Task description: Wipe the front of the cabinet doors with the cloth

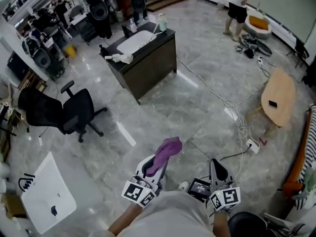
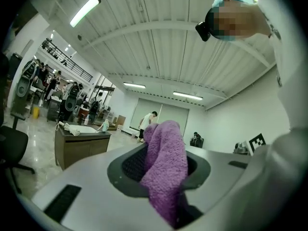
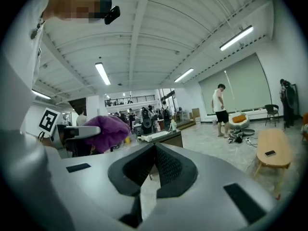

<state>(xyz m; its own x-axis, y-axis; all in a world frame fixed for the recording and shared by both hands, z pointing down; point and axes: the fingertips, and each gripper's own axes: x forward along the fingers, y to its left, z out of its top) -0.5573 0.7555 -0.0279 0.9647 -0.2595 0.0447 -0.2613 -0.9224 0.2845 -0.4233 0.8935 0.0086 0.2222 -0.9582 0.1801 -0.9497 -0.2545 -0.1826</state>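
A purple cloth (image 1: pixel 167 151) sticks out of my left gripper (image 1: pixel 150 166), which is shut on it and held close to the person's body at the bottom of the head view. In the left gripper view the cloth (image 2: pixel 163 167) fills the gap between the jaws. My right gripper (image 1: pixel 217 171) is beside it, shut with nothing between its jaws (image 3: pixel 153 165). The dark cabinet (image 1: pixel 148 63) with a white top stands several steps ahead on the marble floor, its doors facing me. It also shows small in the left gripper view (image 2: pixel 79 146).
A black office chair (image 1: pixel 61 110) stands at left, a white board (image 1: pixel 47 194) lies on the floor near left. A wooden table (image 1: pixel 279 98) and trailing cables (image 1: pixel 232 112) are at right. A person (image 1: pixel 236 6) stands at the far back.
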